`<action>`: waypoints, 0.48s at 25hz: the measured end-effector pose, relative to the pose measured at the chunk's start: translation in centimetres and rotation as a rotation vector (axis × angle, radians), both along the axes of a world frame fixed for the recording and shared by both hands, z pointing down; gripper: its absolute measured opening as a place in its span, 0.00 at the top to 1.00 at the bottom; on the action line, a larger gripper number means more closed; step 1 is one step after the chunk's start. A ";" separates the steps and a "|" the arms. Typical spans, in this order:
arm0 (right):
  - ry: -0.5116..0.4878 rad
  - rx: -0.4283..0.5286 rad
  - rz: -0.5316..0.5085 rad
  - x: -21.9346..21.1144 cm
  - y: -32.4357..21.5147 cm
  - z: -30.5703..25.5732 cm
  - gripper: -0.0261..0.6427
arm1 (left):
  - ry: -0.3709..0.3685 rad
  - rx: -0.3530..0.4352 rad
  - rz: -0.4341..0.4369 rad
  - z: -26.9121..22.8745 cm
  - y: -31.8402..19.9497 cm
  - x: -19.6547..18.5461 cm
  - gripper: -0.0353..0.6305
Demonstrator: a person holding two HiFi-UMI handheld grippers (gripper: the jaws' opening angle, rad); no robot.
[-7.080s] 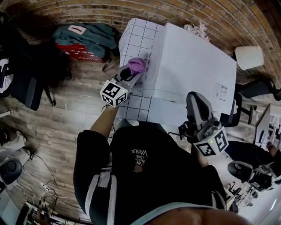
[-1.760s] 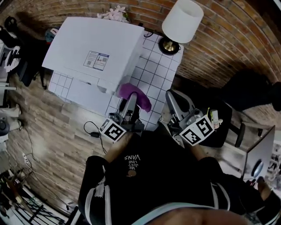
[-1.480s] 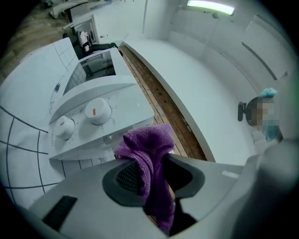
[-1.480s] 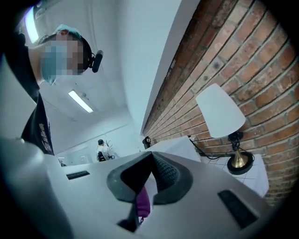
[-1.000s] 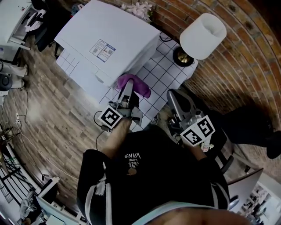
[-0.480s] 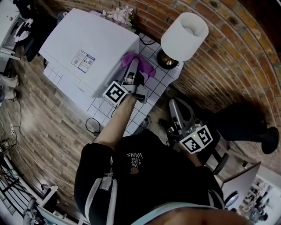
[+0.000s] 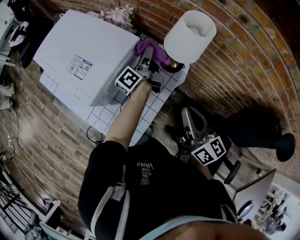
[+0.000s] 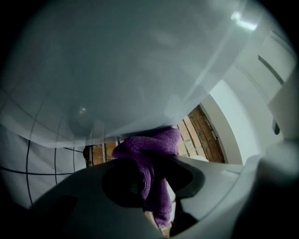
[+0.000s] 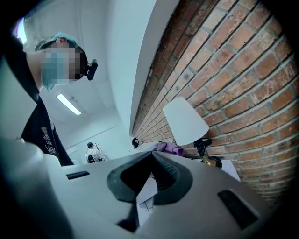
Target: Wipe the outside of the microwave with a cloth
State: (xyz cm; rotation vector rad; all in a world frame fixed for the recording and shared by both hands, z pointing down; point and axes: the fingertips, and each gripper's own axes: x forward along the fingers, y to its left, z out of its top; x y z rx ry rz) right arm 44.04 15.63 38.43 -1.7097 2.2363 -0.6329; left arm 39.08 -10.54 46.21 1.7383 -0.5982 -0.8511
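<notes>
The white microwave (image 7: pixel 84 51) stands on a white tiled table (image 7: pixel 110 112) at the upper left of the head view. My left gripper (image 7: pixel 146 58) is shut on a purple cloth (image 7: pixel 153 49) and holds it against the microwave's right side, near its back corner. In the left gripper view the cloth (image 8: pixel 149 154) bunches between the jaws of the left gripper (image 8: pixel 152 179), with the microwave's pale wall (image 8: pixel 140 70) filling the upper frame. My right gripper (image 7: pixel 188 119) hangs low by the person's body, away from the table, and the right gripper (image 9: pixel 152 158) looks shut on nothing.
A lamp with a white shade (image 7: pixel 190 30) and a dark base (image 7: pixel 174 65) stands right beside the cloth, against the brick wall (image 7: pixel 234 61). Pale flowers (image 7: pixel 117 14) sit behind the microwave. The lamp (image 9: pixel 184 122) and the cloth (image 9: pixel 169 148) show far off in the right gripper view.
My left gripper has carried the cloth from the microwave's front right corner back along its right side to the rear, beside the lamp. The right gripper has stayed low.
</notes>
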 end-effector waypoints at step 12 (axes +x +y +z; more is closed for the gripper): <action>-0.001 0.043 -0.121 -3.9 -1.0 -0.9 0.97 | 0.028 -0.038 0.051 0.3 9.8 -5.2 0.75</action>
